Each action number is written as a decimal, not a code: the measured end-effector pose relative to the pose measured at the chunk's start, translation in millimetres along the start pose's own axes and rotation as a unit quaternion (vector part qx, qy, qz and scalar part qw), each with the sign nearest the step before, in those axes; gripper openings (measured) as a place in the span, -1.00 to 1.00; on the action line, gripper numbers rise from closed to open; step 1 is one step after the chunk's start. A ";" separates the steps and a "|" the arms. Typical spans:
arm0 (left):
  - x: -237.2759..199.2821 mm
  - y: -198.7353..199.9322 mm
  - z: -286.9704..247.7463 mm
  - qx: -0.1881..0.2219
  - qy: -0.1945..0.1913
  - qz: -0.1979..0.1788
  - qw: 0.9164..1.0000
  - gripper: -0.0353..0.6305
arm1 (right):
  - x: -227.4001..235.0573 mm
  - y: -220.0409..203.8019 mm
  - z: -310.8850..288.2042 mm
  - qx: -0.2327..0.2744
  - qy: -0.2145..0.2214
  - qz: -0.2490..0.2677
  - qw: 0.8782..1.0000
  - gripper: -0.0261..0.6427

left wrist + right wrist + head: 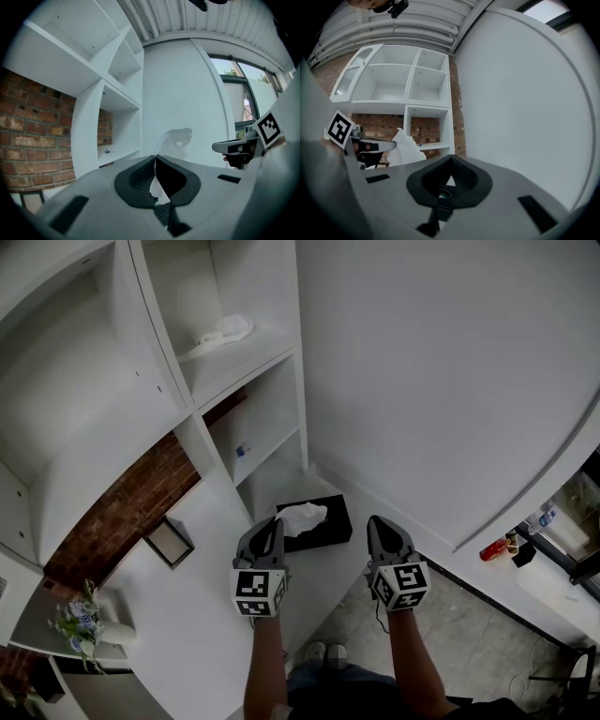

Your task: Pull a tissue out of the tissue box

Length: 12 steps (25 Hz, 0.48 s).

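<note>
A black tissue box lies on the white counter against the wall corner. A white tissue stands out of its top. My left gripper is at the tissue's left edge, shut on it. In the left gripper view the tissue rises past the closed tips and a strip of it shows between the pads. My right gripper hovers to the right of the box, level, jaws shut with nothing in them. From there the left gripper and the tissue show at left.
White shelf cubbies and a brick wall stand behind the counter. A small picture frame and a vase of flowers sit to the left. A white cloth lies on an upper shelf. A plain white wall is at right.
</note>
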<state>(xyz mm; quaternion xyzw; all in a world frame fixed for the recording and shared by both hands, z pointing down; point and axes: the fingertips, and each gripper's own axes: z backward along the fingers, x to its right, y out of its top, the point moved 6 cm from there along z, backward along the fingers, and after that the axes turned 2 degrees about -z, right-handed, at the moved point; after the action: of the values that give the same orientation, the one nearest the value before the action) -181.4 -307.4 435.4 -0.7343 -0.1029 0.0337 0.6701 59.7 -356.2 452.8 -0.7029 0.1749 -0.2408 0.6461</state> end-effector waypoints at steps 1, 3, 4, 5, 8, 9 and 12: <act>0.3 0.0 0.0 0.000 -0.001 0.000 1.000 -0.86 | -0.1 0.0 0.0 -0.001 0.000 0.000 1.000 -0.93; 0.3 0.1 0.0 -0.001 -0.001 -0.001 1.000 -0.86 | 0.0 0.2 -0.1 -0.002 0.000 -0.001 1.000 -0.93; 0.1 0.2 0.1 0.000 -0.001 -0.001 1.000 -0.86 | -0.1 0.2 -0.3 -0.002 0.000 -0.002 1.000 -0.93; -0.4 0.2 0.1 0.000 -0.001 0.000 1.000 -0.86 | -0.3 0.1 -0.5 -0.003 0.001 -0.002 1.000 -0.93; -1.6 -0.7 0.3 -0.001 -0.002 0.002 1.000 -0.86 | -1.3 -0.8 -0.5 -0.003 0.000 0.000 1.000 -0.93; -1.5 -1.1 0.4 -0.001 -0.002 0.003 1.000 -0.86 | -1.7 -1.0 -0.4 -0.003 -0.001 0.000 1.000 -0.93; -0.6 -1.0 0.7 -0.002 -0.004 0.003 1.000 -0.86 | -2.2 -1.1 0.1 -0.004 -0.001 0.001 1.000 -0.93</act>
<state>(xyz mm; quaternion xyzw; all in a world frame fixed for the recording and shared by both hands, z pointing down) -182.2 -306.7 436.3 -0.7358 -0.1038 0.0382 0.6682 57.9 -354.8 453.6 -0.7057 0.1758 -0.2392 0.6433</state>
